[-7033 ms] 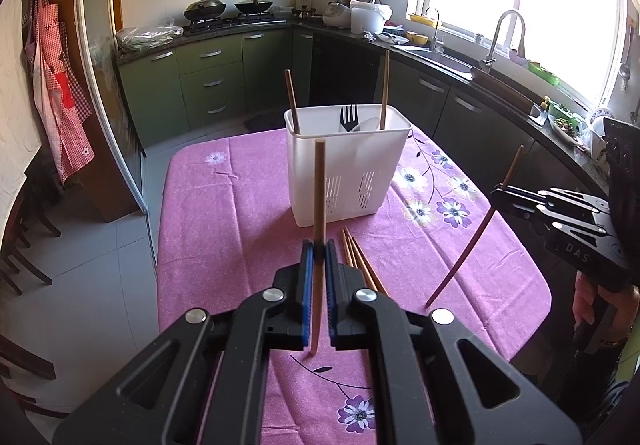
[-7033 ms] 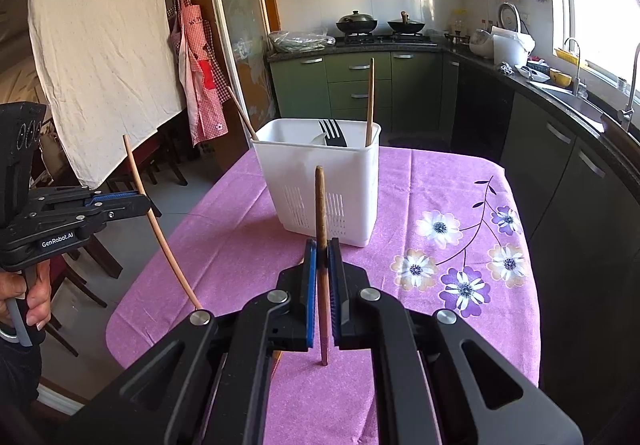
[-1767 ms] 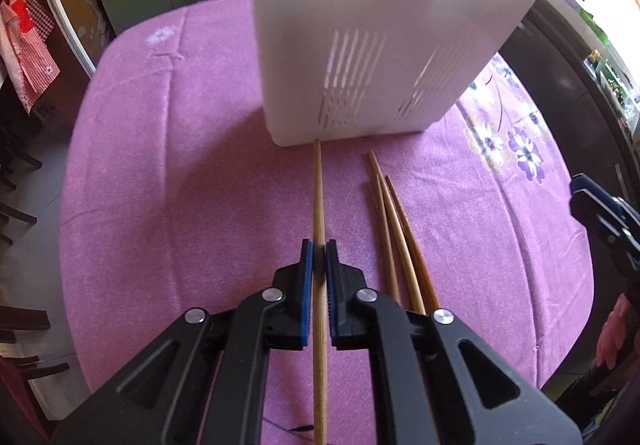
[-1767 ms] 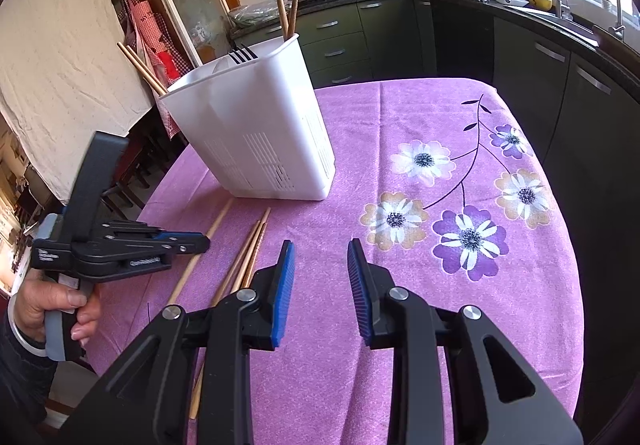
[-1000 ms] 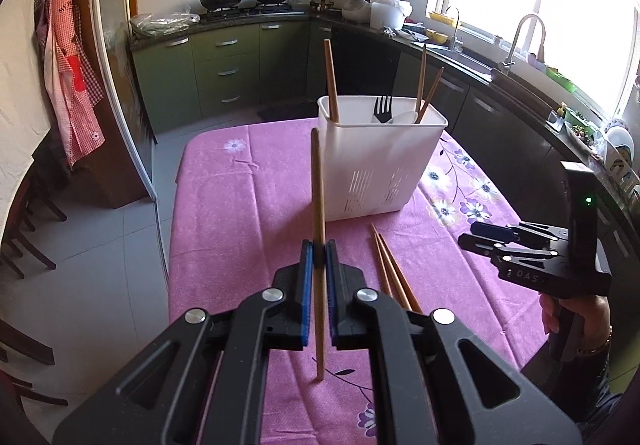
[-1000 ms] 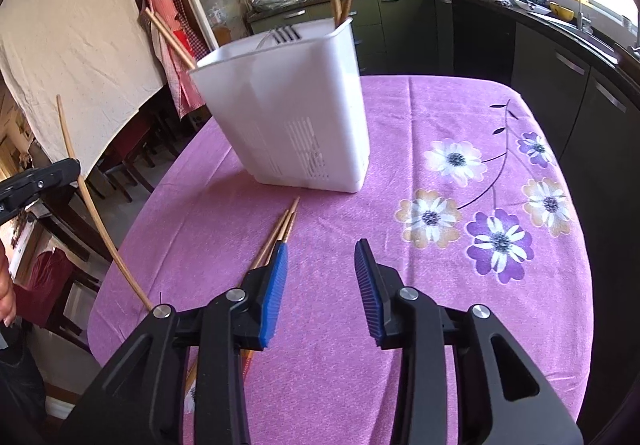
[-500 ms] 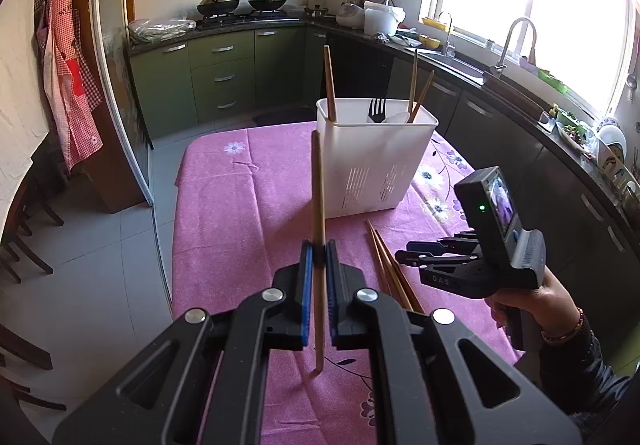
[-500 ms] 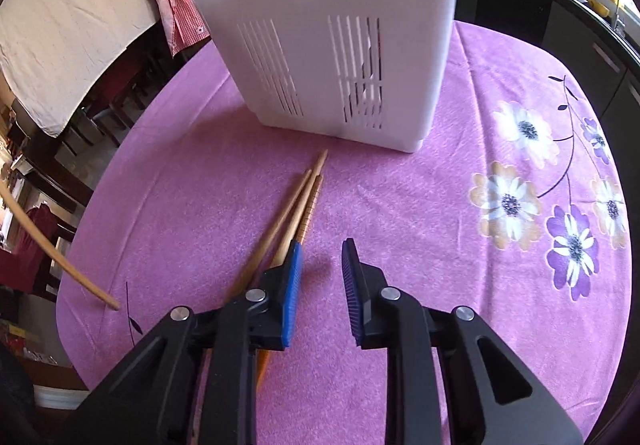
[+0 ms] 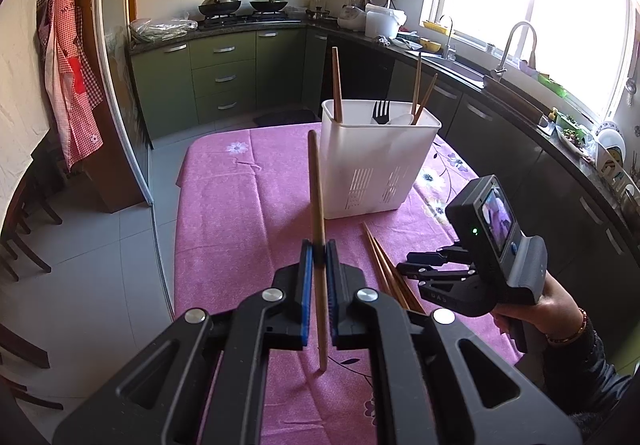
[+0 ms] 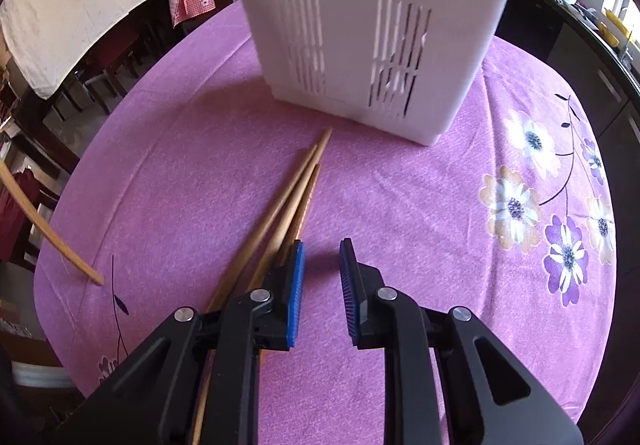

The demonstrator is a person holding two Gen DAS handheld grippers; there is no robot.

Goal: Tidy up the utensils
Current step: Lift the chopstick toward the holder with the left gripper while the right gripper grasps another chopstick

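Left gripper (image 9: 319, 257) pinches upright chopstick (image 9: 316, 197), clear of table. Right gripper (image 10: 321, 277) spread, low over cloth (image 10: 400, 205). Loose chopsticks (image 10: 288, 201) lie just left of its left finger, long axis running toward bin (image 10: 360, 25). Right nearer; needs slight leftward shift to straddle them.

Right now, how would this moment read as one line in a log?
left gripper: shut on chopstick | right gripper: open, beside loose chopsticks | holder: upright
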